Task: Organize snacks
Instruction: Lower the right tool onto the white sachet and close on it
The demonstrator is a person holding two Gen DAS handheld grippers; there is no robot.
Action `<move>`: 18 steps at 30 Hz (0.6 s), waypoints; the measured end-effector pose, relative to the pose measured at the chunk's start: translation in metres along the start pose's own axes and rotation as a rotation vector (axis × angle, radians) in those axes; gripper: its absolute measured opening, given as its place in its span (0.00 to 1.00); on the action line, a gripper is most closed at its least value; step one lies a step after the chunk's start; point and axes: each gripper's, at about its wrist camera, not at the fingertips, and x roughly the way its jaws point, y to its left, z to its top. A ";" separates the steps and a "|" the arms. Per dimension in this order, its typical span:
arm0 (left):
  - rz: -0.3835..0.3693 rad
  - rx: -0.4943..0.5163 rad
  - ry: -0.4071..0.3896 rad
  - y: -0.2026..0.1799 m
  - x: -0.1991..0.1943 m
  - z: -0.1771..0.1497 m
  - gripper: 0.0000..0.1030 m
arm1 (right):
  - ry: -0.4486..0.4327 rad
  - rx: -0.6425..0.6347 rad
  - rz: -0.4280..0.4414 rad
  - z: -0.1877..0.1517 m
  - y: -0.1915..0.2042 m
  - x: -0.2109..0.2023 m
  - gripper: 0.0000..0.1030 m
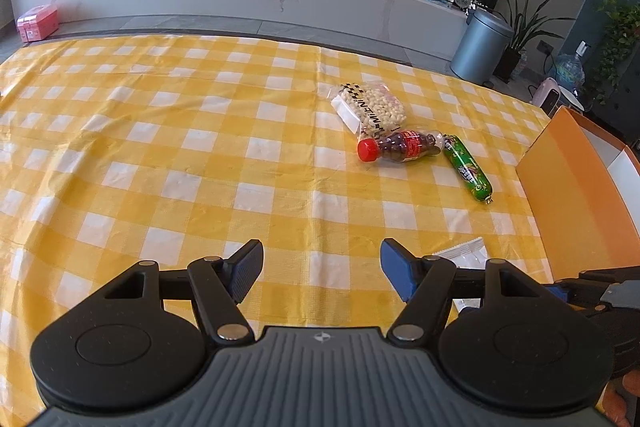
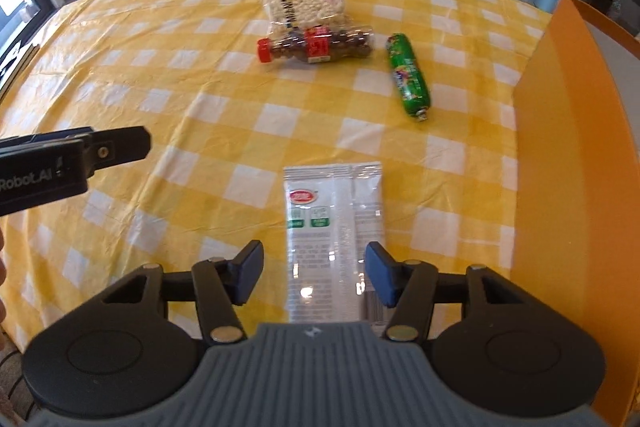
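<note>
**A:** Nearest your right gripper [image 2: 314, 273] is the white sachet [image 2: 335, 227], lying flat on the yellow checked cloth [image 2: 180, 87] with its near end running in between the two blue pads. The jaws stand partly apart, one on each side of it, and neither pad presses on it, so you hold nothing yet.

**B:** How will it handle?

**A:** Light, thin and limp, I judge, with a glossy film that may slip. Taken flat it gives you little to pinch; take it across its width near this end, pads on the two long edges, and expect it to buckle or droop when you lift.

**B:** And beyond it?

**A:** Farther up the cloth lie the green sausage [image 2: 408, 77], the small red-capped bottle [image 2: 316, 47] on its side and, touching it, the clear bag of pale nuts [image 2: 306, 7]. The orange box [image 2: 568, 147] stands open just to your right, probably where they go.

**B:** My hands?

**A:** Your right gripper tips steeply down over the sachet. Your left gripper [image 1: 320, 269] hangs beside it, tilted down more gently, jaws wide and empty over bare cloth.
</note>
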 end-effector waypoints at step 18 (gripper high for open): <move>-0.004 -0.030 0.010 0.004 0.000 0.000 0.77 | -0.007 -0.094 -0.023 -0.008 -0.001 0.009 0.49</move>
